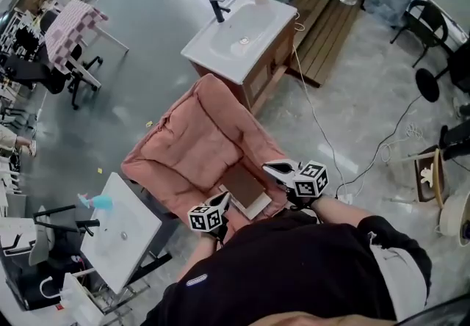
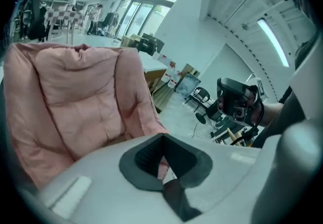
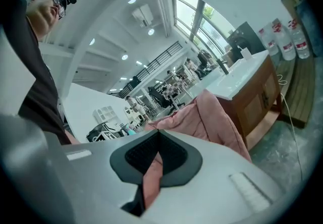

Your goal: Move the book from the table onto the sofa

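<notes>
Two grippers hang close over the front of the pink sofa (image 1: 192,142), and both are clenched on nothing. In the left gripper view the left gripper (image 1: 223,201) has its dark pads meeting at the tips, with only sofa fabric showing past them. The right gripper (image 1: 272,168) reads the same in its own view: tips together, and a strip of pink cushion visible through the slit behind them.

The book (image 1: 244,186) lies flat on the sofa seat, near the front edge and closer to the right-hand arm of the sofa than to the left. From my head view it sits between the two grippers, just ahead of both. The left gripper's tips are just beside the book's near left corner, and the right gripper's tips are just beside its far right corner. Neither gripper touches it, as far as I can make out.

Its brown cover faces up, and a pale edge (pages, I think) shows along the side nearest me. Its long axis seems to run diagonally across the seat, from upper left to lower right in the head view. Which end is the spine I cannot tell from here.
</notes>
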Demonstrator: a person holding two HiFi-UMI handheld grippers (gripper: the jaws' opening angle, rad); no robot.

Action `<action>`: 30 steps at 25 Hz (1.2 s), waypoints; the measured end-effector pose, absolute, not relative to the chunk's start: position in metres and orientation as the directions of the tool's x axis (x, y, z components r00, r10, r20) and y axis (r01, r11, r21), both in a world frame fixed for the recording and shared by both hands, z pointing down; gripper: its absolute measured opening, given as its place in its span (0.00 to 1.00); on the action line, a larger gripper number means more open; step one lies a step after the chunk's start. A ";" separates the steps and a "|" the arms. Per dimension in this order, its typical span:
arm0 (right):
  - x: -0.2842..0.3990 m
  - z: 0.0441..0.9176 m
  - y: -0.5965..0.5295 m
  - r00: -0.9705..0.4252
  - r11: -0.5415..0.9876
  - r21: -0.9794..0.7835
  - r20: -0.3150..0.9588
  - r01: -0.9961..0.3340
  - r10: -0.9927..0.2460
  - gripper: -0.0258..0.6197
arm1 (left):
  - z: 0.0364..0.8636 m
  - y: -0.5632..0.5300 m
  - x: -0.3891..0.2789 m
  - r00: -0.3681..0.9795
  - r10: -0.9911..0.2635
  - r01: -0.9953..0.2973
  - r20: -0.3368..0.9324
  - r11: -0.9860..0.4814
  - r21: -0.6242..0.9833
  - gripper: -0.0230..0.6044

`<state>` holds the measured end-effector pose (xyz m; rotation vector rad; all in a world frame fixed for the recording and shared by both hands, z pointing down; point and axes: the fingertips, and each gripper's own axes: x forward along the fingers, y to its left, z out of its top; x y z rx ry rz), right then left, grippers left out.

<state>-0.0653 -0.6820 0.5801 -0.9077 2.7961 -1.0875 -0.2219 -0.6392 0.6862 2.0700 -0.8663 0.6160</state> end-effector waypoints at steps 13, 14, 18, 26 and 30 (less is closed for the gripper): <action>-0.065 0.454 -0.662 -0.790 0.679 -0.488 0.035 -0.548 -0.613 0.09 | 0.541 -0.652 -0.237 0.700 -0.533 -0.705 0.475 -0.620 0.344 0.04; -0.070 0.446 -0.657 -0.786 0.682 -0.478 0.028 -0.554 -0.618 0.09 | 0.529 -0.649 -0.239 0.710 -0.534 -0.694 0.460 -0.640 0.329 0.04; -0.085 0.415 -0.635 -0.760 0.688 -0.420 0.008 -0.592 -0.650 0.09 | 0.492 -0.635 -0.249 0.752 -0.524 -0.643 0.400 -0.717 0.271 0.04; -0.101 0.357 -0.570 -0.666 0.642 -0.332 -0.054 -0.691 -0.744 0.09 | 0.449 -0.599 -0.260 0.835 -0.454 -0.531 0.310 -0.812 0.242 0.04; -0.097 0.338 -0.534 -0.608 0.597 -0.292 -0.063 -0.747 -0.792 0.09 | 0.444 -0.583 -0.247 0.874 -0.379 -0.453 0.303 -0.861 0.232 0.04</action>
